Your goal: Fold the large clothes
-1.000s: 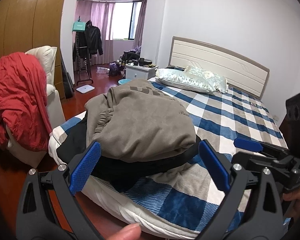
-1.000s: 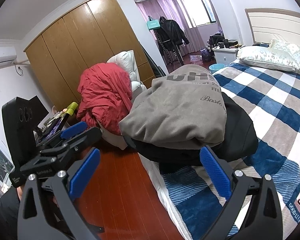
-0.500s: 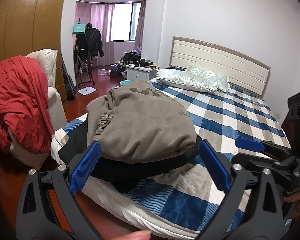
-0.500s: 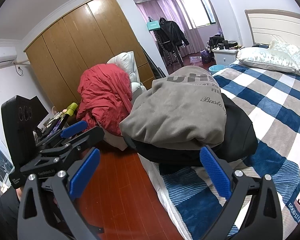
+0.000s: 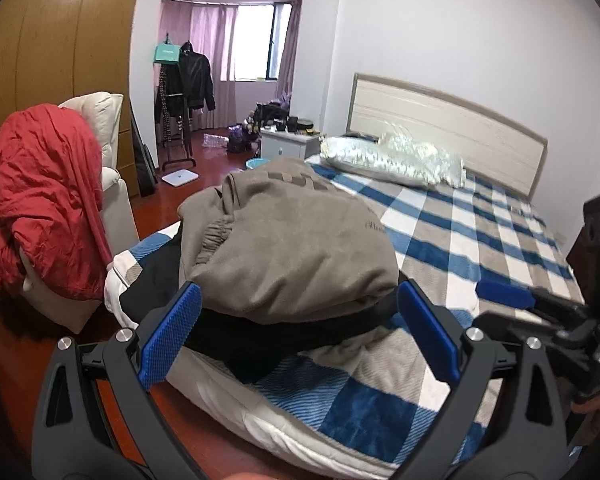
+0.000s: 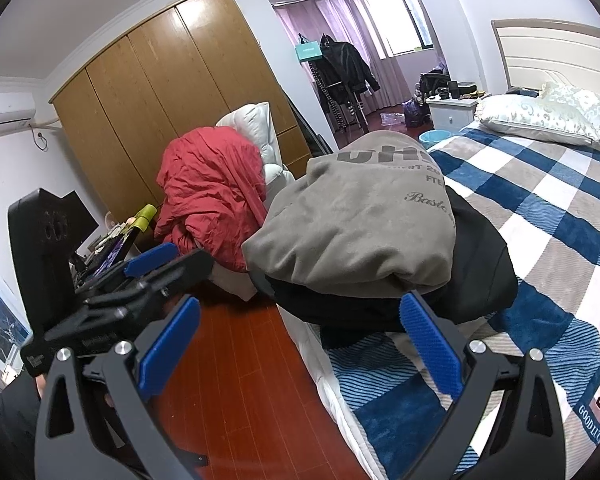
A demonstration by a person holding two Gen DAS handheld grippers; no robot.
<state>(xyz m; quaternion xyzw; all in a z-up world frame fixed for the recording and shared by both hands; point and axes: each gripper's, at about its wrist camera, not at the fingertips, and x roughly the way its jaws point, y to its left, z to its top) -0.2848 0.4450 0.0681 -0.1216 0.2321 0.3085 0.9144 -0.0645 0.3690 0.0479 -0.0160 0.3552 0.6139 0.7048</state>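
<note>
A folded grey sweatshirt (image 5: 300, 240) lies on top of a black garment (image 5: 300, 328) at the near corner of the bed (image 5: 480, 232). The same pile shows in the right wrist view, the grey sweatshirt (image 6: 364, 220) over the black garment (image 6: 480, 272). My left gripper (image 5: 300, 336) is open and empty, its blue pads spread just in front of the pile. My right gripper (image 6: 300, 340) is open and empty, short of the bed corner. Each gripper shows at the edge of the other's view.
A red garment (image 5: 44, 196) hangs over a white armchair (image 5: 100, 120) left of the bed. A wooden wardrobe (image 6: 172, 92) stands behind it. Pillows (image 5: 392, 160) lie by the headboard. A coat rack (image 5: 184, 96) and a nightstand (image 5: 288, 144) stand farther back. The floor is red wood.
Both grippers stay open. The left wrist view has drifted slightly left and back from the pile. The right wrist view has barely changed.
</note>
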